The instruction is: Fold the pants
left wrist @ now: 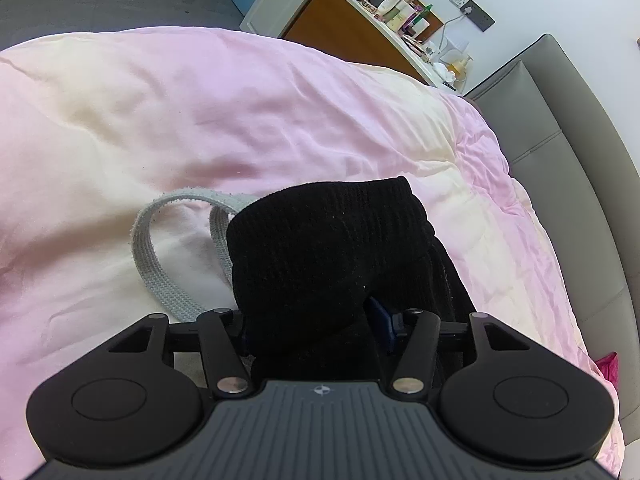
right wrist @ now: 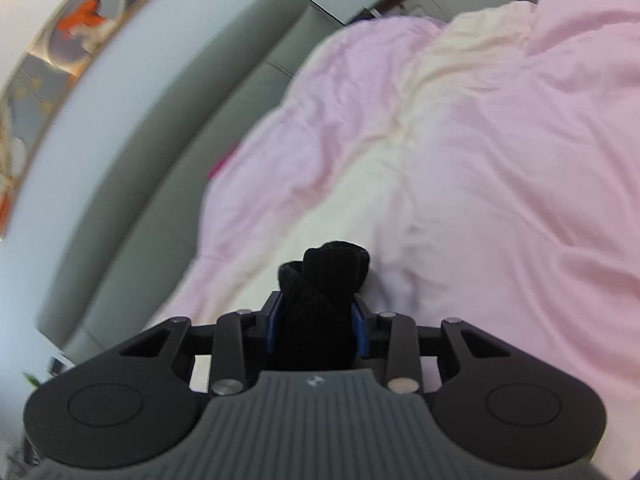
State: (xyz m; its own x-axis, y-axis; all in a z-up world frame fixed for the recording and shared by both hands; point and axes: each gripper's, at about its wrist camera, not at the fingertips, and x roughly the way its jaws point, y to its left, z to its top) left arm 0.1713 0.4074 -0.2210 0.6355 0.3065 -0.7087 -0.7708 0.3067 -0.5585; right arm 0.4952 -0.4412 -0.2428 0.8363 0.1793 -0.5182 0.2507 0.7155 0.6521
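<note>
My left gripper [left wrist: 316, 320] has black pants [left wrist: 320, 248] bunched between its jaws, low centre of frame; the fabric hides the left pad, so I cannot tell whether the jaws pinch it or stand slack; a grey webbing drawstring [left wrist: 152, 248] loops out to the left on the duvet. My right gripper [right wrist: 316, 328] is clenched on a wad of the same black pants [right wrist: 324, 280], blue pads pressing both sides, low centre of a blurred frame. Under both, a rumpled pink and cream duvet [left wrist: 240, 112] fills most of each view; grey padded headboard [left wrist: 560, 152] at right in the left view, at left in the right view; cluttered wooden dresser [left wrist: 344, 20] top centre; wall socket [left wrist: 474, 10] upper right; framed goldfish picture [right wrist: 80, 20] upper left on a white wall.
</note>
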